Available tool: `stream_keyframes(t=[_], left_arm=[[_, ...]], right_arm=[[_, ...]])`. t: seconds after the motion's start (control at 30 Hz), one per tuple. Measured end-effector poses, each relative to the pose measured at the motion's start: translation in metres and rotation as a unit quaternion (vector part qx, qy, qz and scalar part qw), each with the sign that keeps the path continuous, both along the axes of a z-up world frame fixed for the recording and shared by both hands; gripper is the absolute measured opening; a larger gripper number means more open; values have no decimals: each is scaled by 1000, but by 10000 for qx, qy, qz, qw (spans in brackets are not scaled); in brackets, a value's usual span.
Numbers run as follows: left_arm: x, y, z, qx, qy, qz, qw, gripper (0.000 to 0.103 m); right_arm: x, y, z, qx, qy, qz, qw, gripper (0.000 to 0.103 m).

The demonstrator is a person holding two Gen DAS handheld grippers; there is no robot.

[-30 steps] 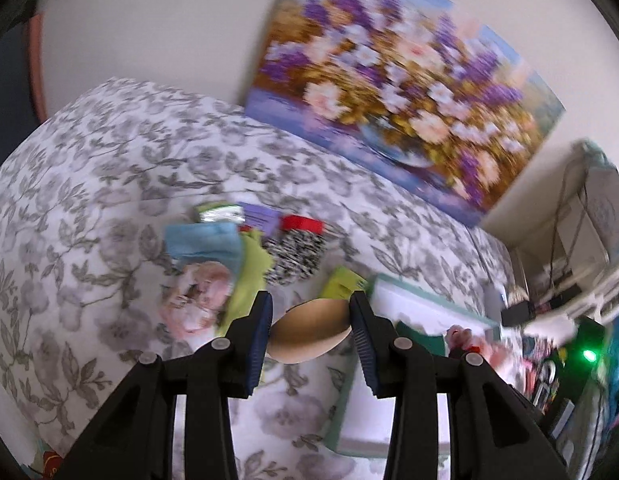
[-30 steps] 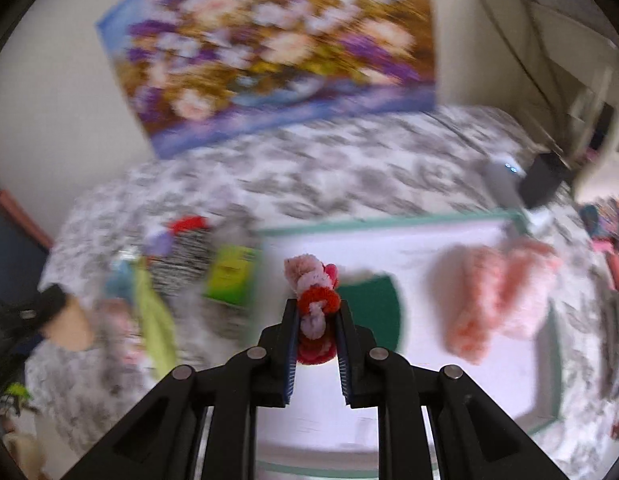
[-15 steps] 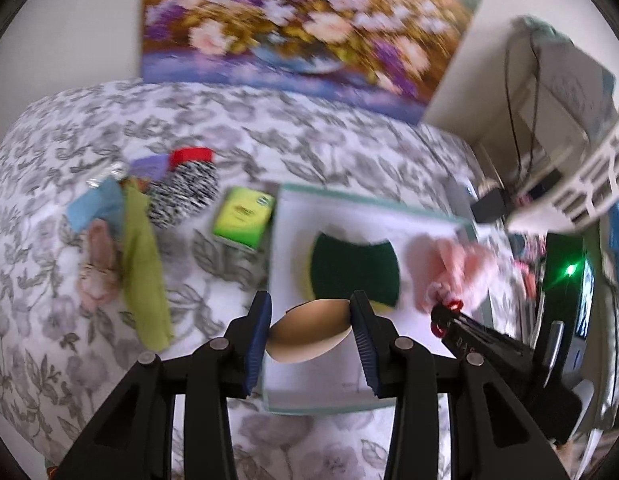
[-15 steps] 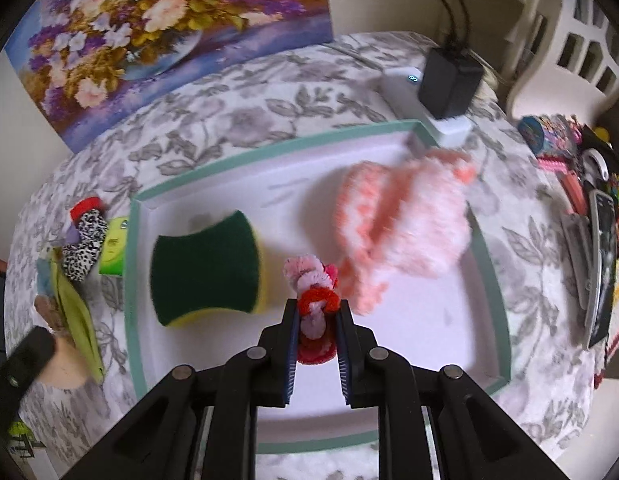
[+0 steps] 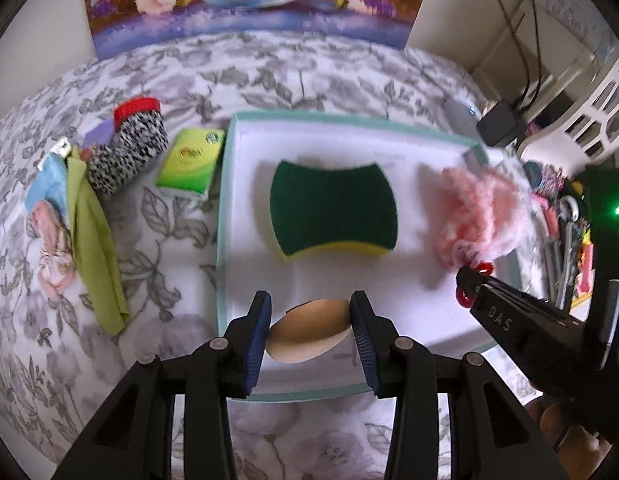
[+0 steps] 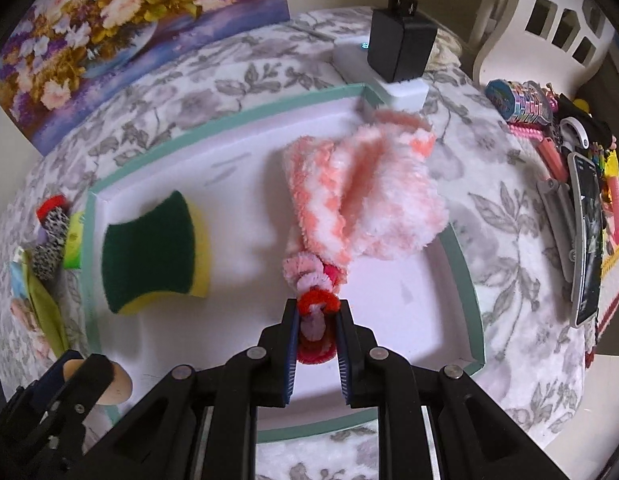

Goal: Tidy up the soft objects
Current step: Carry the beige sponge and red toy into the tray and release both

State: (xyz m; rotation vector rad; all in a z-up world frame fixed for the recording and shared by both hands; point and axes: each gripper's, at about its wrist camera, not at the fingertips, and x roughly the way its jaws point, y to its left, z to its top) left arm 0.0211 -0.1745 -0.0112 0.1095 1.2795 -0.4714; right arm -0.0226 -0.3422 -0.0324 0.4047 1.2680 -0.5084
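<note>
My left gripper (image 5: 311, 320) is shut on a tan oval sponge (image 5: 309, 334), held over the front edge of the white tray (image 5: 349, 124). My right gripper (image 6: 317, 320) is shut on a bundle of red and pink fuzzy scrunchies (image 6: 314, 288), held over the tray's middle, just in front of the pink fluffy cloth (image 6: 365, 192). A green and yellow scouring sponge (image 5: 333, 208) lies in the tray; it also shows in the right wrist view (image 6: 153, 248). The right gripper's black finger (image 5: 505, 320) shows at the right in the left wrist view.
Left of the tray on the flowered bedspread (image 5: 157, 248) lie a green tissue pack (image 5: 189, 160), a leopard-print item (image 5: 125, 152), a green cloth (image 5: 93, 240) and blue and pink cloths (image 5: 49, 208). A charger on a white power block (image 6: 397, 56) stands behind the tray. Clutter (image 6: 581, 216) lies at the right.
Both grippers have moved forward and lower over the tray with their loads. The right gripper's scrunchies now sit next to the pink fluffy cloth.
</note>
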Motion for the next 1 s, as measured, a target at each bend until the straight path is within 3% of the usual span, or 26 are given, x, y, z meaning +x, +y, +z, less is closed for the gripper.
stream_keyframes(t=[0.2,0.5,0.7,0.8,0.87,1.0], left_arm=[[0,-12,-27,365,210,-106,9991,42],[1,-17,-48,480,414,-111,9979,44],[4,-20,-53,469,475,-98,9977,56],[6,-16,-45,398,443,-115,9982,60],[9,-15,-42,356,437,-128,9983,62],[14,-9,-29,189,402,-18,9990,75]], right_arm=[[-1,-3,-18,137,233,-31,9996,19],[0,-4,-23,183,262,-55,9995,21],[1,-4,-22,166,245,-34,9996,21],[1,-4,-19,159,207,-27,9997,31],[1,-4,-16,136,157,-34,9998,48],[2,-2,-6,102,17,-27,9999,54]])
